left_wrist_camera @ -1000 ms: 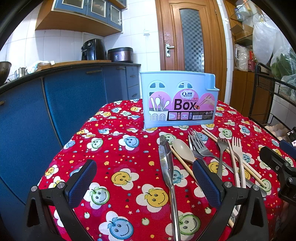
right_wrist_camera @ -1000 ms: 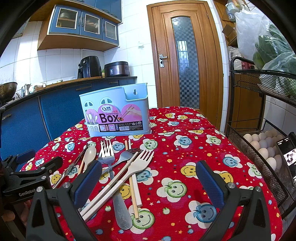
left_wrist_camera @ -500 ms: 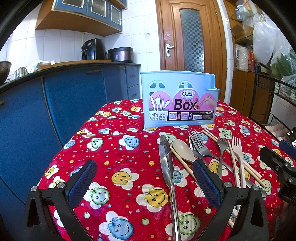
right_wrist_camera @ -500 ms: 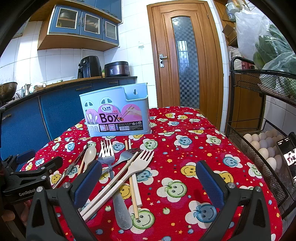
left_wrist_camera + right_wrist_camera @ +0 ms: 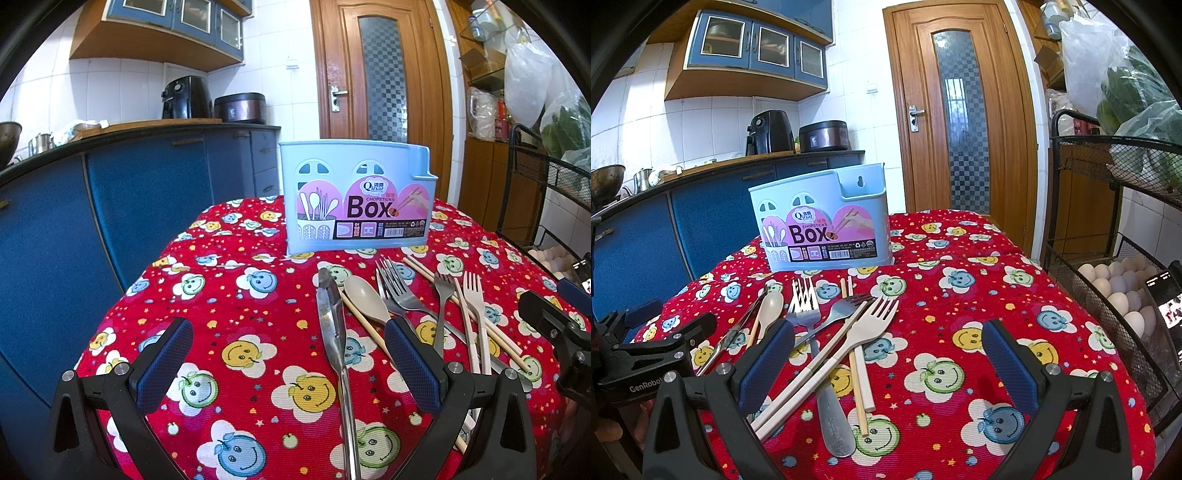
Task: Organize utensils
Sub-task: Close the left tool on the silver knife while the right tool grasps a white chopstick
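Note:
A pale blue chopstick box stands upright at the far side of the red smiley tablecloth. In front of it lies a loose pile of utensils: a steel knife, a beige spoon, steel forks, a beige fork and wooden chopsticks. My left gripper hovers open just left of the pile, with the knife's handle running between its fingers. My right gripper is open over the pile's near ends, holding nothing.
A blue kitchen counter runs along the left with an air fryer and a rice cooker. A black wire rack holding eggs stands close to the table's right edge. A wooden door is behind.

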